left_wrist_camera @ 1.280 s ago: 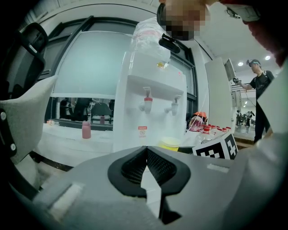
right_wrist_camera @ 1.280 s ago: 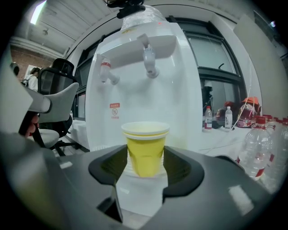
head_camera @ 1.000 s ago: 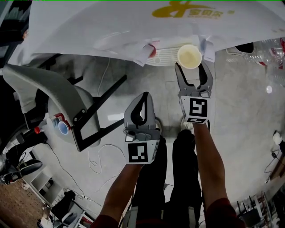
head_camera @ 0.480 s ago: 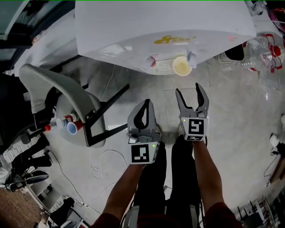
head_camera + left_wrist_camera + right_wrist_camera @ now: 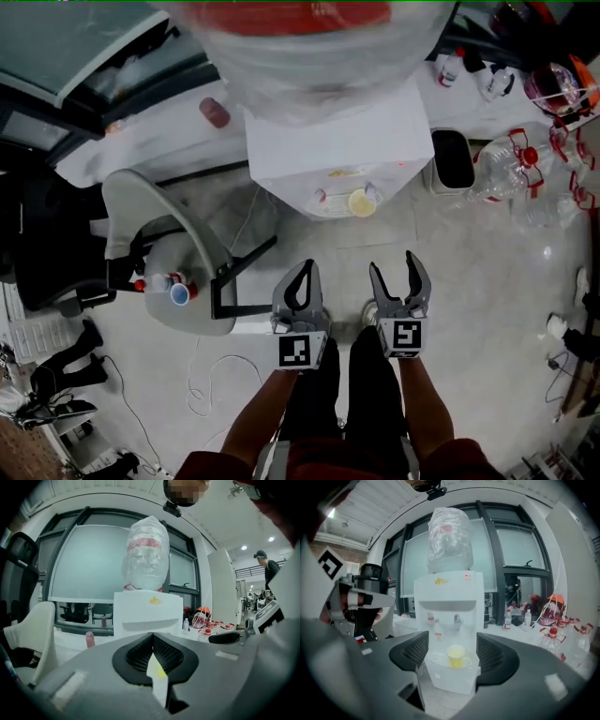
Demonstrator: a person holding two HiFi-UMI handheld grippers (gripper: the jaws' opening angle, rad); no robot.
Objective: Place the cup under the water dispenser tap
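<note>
A pale yellow cup [image 5: 360, 202] stands on the drip tray of the white water dispenser [image 5: 328, 155], below its taps. In the right gripper view the cup [image 5: 455, 656] sits under the right-hand tap [image 5: 457, 619]. My right gripper [image 5: 394, 264] is open and empty, well back from the cup, which is framed between its jaws [image 5: 452, 646]. My left gripper [image 5: 307, 266] hangs beside it, shut, with a small white and yellow slip at its seam [image 5: 152, 641]. The dispenser [image 5: 147, 609] carries a wrapped bottle [image 5: 147, 557] on top.
A grey chair [image 5: 164, 225] stands left of the dispenser with small bottles [image 5: 173, 286] on its seat. A black bin [image 5: 453, 159] and several empty plastic bottles [image 5: 525, 169] lie to the right. A white cable [image 5: 211, 375] runs over the floor.
My right gripper has drawn back from the cup, which stays on the tray. Both grippers and the head camera have moved away from the dispenser, which now looks much smaller.
</note>
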